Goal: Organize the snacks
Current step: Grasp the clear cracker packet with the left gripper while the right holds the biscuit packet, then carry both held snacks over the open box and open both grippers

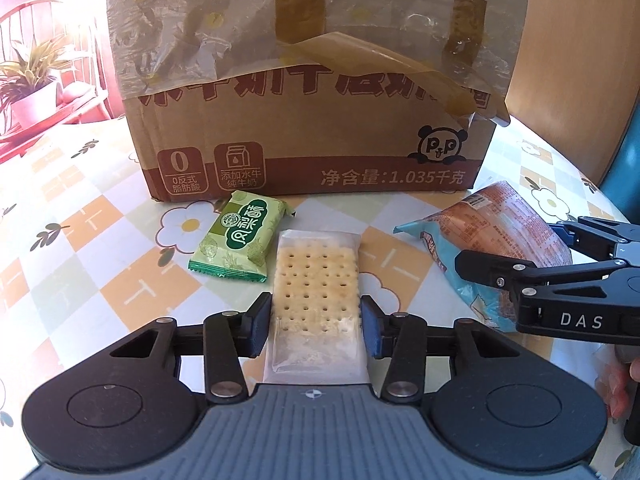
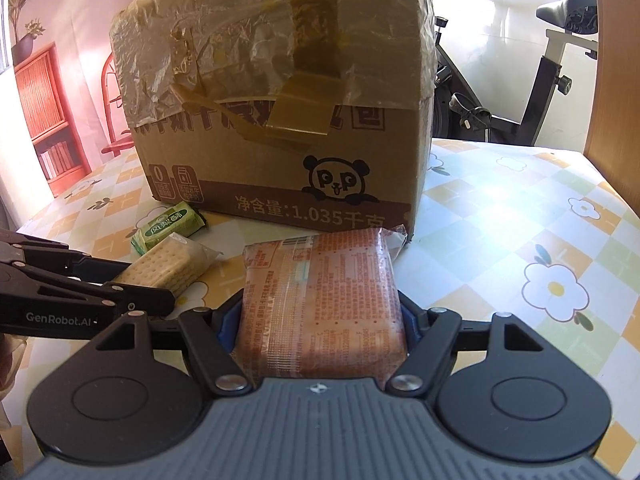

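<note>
Now left gripper [image 1: 316,326] clamps crackers [image 1: 316,280]; right gripper [image 2: 320,328] clamps orange pack [image 2: 320,300], likely bound for box [image 1: 312,128]; green pack [image 1: 238,236] waits.

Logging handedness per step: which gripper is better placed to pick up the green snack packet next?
Left, probably. The green packet lies just ahead-left of the left gripper, touching its cracker pack. The right gripper sits farther away. Both hold packs, so either must unload first.
</note>
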`<state>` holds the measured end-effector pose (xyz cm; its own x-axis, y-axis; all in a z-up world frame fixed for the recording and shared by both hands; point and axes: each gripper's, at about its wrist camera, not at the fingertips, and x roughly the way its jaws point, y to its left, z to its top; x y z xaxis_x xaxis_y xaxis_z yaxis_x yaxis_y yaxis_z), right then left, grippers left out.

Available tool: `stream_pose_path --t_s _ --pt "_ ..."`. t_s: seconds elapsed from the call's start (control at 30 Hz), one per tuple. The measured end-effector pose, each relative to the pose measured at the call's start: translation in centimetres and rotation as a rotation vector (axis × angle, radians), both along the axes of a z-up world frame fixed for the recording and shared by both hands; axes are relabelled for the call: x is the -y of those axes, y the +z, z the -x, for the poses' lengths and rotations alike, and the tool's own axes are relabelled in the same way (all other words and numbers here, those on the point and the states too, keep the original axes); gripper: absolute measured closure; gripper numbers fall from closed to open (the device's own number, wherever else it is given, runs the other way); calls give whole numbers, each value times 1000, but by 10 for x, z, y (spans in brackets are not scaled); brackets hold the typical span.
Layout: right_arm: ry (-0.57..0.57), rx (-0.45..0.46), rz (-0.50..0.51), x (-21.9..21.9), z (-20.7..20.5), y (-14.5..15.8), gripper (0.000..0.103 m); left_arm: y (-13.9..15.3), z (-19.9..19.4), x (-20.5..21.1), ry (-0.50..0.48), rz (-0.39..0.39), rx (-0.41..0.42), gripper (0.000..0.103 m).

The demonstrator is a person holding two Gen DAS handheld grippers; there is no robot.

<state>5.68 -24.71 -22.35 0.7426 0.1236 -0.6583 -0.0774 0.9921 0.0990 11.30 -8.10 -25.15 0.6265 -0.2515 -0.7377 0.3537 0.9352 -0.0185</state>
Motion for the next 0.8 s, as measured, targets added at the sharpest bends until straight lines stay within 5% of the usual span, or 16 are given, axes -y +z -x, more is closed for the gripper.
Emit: stream_pose_path --t_s 0.8 --pt "-4 -8 -21 2 -1 -1 28 0 10 -10 -5 71 19 55"
